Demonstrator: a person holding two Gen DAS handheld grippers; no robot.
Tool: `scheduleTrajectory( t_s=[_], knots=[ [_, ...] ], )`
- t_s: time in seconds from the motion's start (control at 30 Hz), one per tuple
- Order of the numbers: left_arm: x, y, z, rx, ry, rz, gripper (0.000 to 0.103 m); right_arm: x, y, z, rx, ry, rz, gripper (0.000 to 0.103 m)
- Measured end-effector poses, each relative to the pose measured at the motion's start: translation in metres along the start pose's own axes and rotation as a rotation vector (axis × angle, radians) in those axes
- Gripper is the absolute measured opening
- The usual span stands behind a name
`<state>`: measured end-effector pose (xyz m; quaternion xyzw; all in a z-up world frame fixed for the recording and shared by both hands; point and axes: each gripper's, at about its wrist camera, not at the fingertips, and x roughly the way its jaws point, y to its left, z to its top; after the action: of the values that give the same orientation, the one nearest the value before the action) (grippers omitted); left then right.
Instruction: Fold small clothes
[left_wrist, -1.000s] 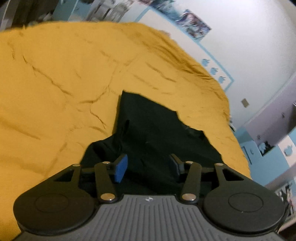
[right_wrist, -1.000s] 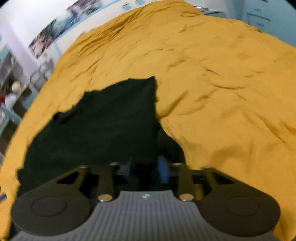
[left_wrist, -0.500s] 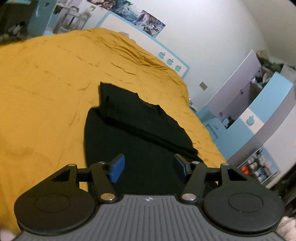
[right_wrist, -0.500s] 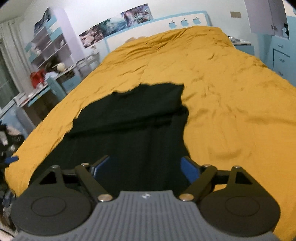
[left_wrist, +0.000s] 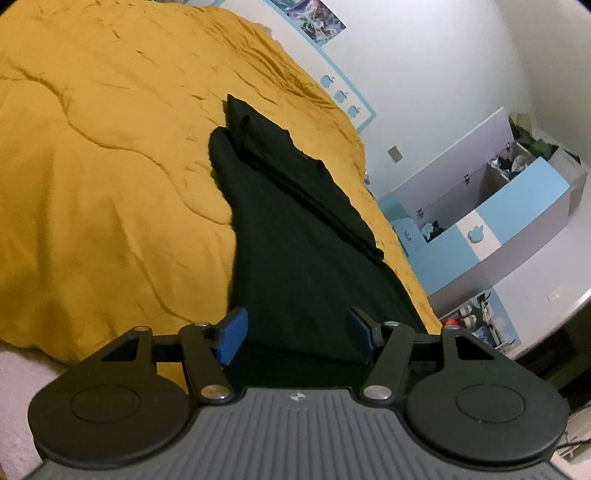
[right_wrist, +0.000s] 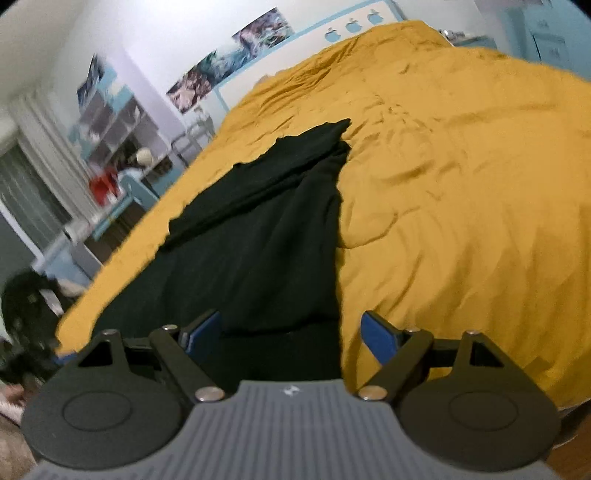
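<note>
Left tool (left_wrist: 297, 328): jaws apart, blue pads (left_wrist: 232, 334) clear of the fabric, nothing gripped. They have just been opening; no cloth sits between them, only the near end of the black garment (left_wrist: 295, 236) seen beyond the gap.

Right tool (right_wrist: 291, 332): jaws spread wide, released, also just opened. The right pad (right_wrist: 378, 338) shows over the yellow bedspread (right_wrist: 461, 184), the left one over dark cloth.

Black garment (right_wrist: 266, 240): lies flat on the bed, running lengthwise away from both tools. Near end reaches the bed's front edge. At the far end a folded-over band of the same cloth crosses on top, edges slightly uneven.

Bedspread: rumpled, creases all round the garment.

Beyond the bed: white wall with posters (right_wrist: 229, 74) and a blue strip of apple shapes (left_wrist: 341, 94); blue-and-grey cabinet (left_wrist: 498, 221) in the left view, shelving (right_wrist: 110, 125) in the right view, blurred.
</note>
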<state>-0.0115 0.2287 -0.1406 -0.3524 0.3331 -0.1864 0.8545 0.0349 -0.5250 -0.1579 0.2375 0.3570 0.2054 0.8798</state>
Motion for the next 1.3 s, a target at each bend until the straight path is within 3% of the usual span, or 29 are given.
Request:
scheduleTrajectory(
  t_s=[0.1,0.2,0.37,0.57,0.73,0.93,1.03,1.17,1.23,1.3],
  knots=[
    [0.004,0.006,0.004,-0.006,0.002,-0.010,0.071,0.001,-0.008,0.004,0.028,-0.001,0.027,0.079],
    [0.010,0.013,0.002,-0.017,0.005,-0.069,0.071,0.003,-0.012,0.008,0.040,0.003,0.057,0.079],
    [0.028,0.023,0.007,-0.016,0.035,0.000,0.071,0.007,-0.013,0.011,0.048,0.007,0.065,0.079],
    [0.034,0.030,0.005,-0.020,0.061,-0.027,0.071,0.011,-0.011,0.011,0.032,0.011,0.064,0.079],
    [0.045,0.037,-0.009,-0.064,0.094,-0.111,0.071,0.017,-0.018,0.008,0.077,0.036,0.110,0.081],
    [0.049,0.038,-0.020,-0.067,0.134,-0.164,0.071,0.029,-0.008,-0.003,0.058,0.194,0.205,0.081],
    [0.048,0.038,-0.017,-0.078,0.134,-0.176,0.071,0.033,-0.012,-0.006,0.119,0.181,0.234,0.081],
    [0.045,0.032,-0.018,-0.057,0.166,-0.270,0.071,0.031,-0.018,-0.003,0.171,0.168,0.278,0.081],
    [0.045,0.029,-0.019,-0.018,0.191,-0.247,0.069,0.032,-0.019,-0.005,0.161,0.188,0.272,0.081],
    [0.048,0.032,-0.019,-0.018,0.202,-0.157,0.066,0.039,-0.015,-0.009,0.124,0.236,0.226,0.079]
  ],
)
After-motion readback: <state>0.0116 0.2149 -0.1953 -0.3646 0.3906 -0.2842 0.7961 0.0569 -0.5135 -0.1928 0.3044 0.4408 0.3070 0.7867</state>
